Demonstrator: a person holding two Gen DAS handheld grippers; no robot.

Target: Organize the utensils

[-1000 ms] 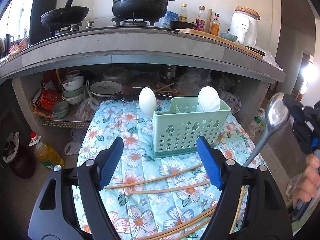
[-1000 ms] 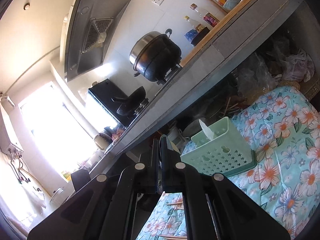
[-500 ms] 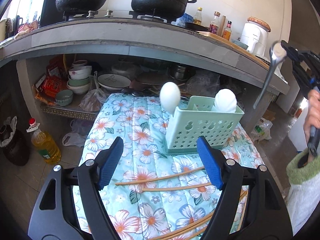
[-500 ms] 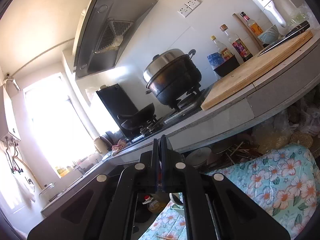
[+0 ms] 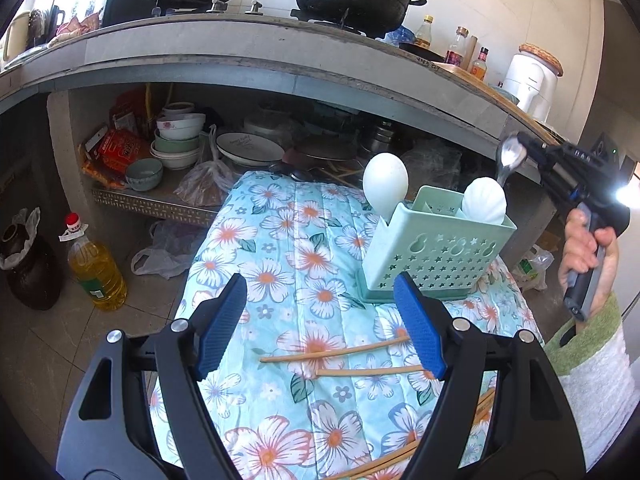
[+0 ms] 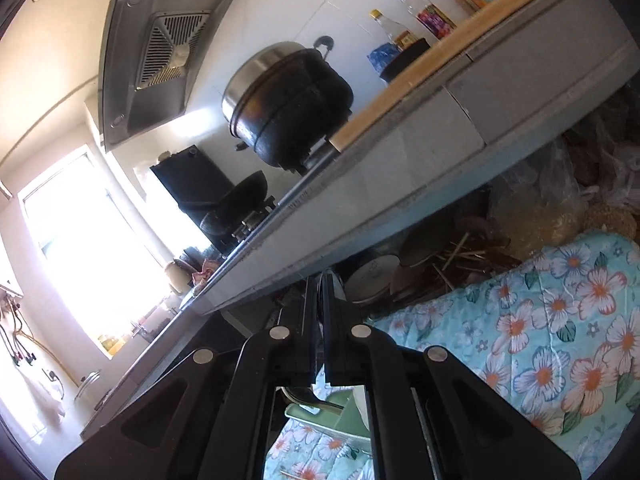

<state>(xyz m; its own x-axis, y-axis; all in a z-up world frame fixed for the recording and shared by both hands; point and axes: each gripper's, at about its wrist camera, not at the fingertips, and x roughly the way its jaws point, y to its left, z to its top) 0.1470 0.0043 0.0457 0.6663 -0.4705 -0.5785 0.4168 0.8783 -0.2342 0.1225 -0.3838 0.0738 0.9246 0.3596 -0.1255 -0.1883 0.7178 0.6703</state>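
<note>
The bench (image 5: 256, 240), padded in a soft floral quilted cloth, carries the pale green perforated plastic caddy (image 5: 432, 256), a rigid, star-punched box. Two smooth white plastic scoops (image 5: 385, 178) stand inside it. Thin bamboo chopsticks (image 5: 336, 354) lie loose in front of the caddy. The right claw (image 5: 528, 148), clamped on a shiny metal spoon (image 5: 510, 156), hangs above the caddy's far right corner; it should lower the handle straight down into an empty compartment. The left claw (image 5: 320, 336) stands apart, empty, over the chopsticks.
</note>
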